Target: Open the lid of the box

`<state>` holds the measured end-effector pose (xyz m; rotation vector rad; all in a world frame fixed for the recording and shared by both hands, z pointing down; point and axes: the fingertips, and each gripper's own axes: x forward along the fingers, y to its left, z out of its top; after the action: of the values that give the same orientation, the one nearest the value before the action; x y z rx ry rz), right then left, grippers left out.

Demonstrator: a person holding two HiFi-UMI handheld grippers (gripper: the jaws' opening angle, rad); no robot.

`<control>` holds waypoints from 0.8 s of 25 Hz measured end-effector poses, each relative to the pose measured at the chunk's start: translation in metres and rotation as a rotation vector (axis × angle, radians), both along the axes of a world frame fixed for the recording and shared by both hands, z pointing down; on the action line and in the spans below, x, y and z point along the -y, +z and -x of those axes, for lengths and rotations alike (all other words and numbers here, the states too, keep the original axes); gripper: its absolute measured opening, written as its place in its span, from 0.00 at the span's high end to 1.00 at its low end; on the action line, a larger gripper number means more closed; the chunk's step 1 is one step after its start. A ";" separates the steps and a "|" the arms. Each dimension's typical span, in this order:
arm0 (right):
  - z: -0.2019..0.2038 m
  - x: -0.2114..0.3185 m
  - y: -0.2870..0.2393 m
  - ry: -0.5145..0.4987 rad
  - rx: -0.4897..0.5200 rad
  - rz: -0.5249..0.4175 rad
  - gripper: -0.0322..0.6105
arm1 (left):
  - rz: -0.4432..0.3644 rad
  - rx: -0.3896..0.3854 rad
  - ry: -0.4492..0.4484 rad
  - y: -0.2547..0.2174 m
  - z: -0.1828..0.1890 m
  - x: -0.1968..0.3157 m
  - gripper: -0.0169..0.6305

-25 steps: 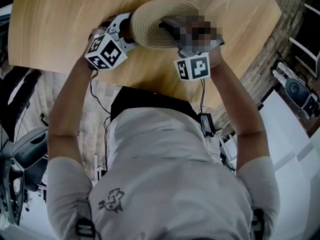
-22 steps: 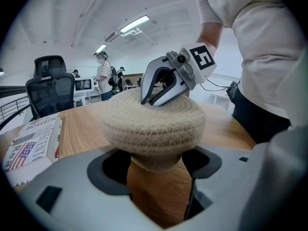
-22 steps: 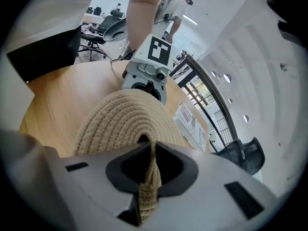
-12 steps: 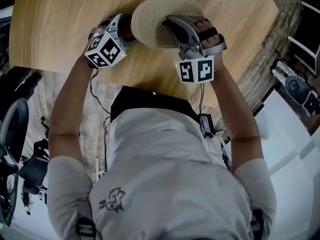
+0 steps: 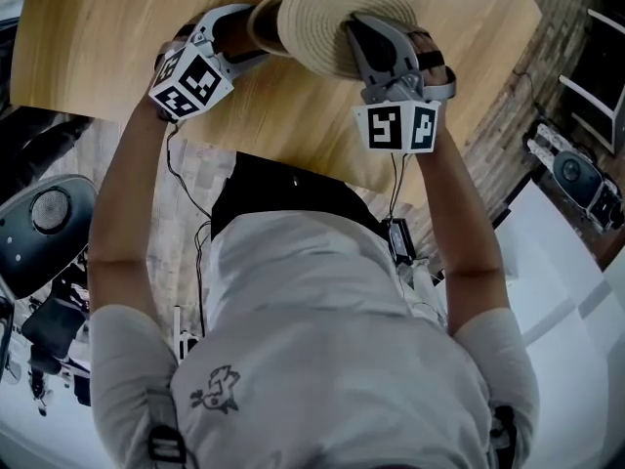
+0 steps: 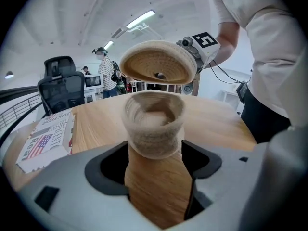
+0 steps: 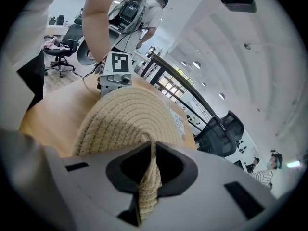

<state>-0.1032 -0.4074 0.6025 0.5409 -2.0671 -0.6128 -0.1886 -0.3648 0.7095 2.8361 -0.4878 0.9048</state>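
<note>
A woven rope box (image 6: 154,124) stands on the wooden table (image 5: 117,57), and its open mouth shows in the left gripper view. My left gripper (image 6: 155,153) is shut on the box's lower wall, with a jaw on each side. In the head view the left gripper (image 5: 249,27) sits at the box's left, and the box (image 5: 264,20) is mostly hidden under the lid. The round woven lid (image 5: 332,18) hangs tilted above the box, clear of its rim. My right gripper (image 7: 151,177) is shut on the edge of the lid (image 7: 130,119).
A folded newspaper (image 6: 45,138) lies on the table left of the box. A black office chair (image 6: 60,85) stands behind the table, and people stand further back. The table's near edge (image 5: 293,164) runs close to the person's body. A chair (image 5: 49,213) stands on the floor at left.
The right gripper has lifted the lid off the box and carried it further from the body. The left gripper has slid the same way along the table with the box.
</note>
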 end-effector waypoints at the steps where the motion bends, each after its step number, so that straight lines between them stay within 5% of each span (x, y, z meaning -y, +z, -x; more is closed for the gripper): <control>1: -0.003 -0.002 -0.001 0.003 0.009 0.001 0.89 | -0.005 0.004 -0.023 -0.001 0.002 -0.001 0.46; 7: -0.026 -0.036 0.000 0.009 0.062 0.012 0.89 | -0.032 -0.002 -0.153 -0.013 -0.002 -0.032 0.46; 20: -0.042 -0.116 -0.051 0.046 0.256 0.093 0.89 | -0.126 -0.146 -0.401 -0.128 -0.013 -0.109 0.46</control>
<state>-0.0616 -0.2919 0.5516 0.6381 -2.3035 -0.4364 -0.1760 -0.2553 0.5814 2.7286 -1.0754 0.6054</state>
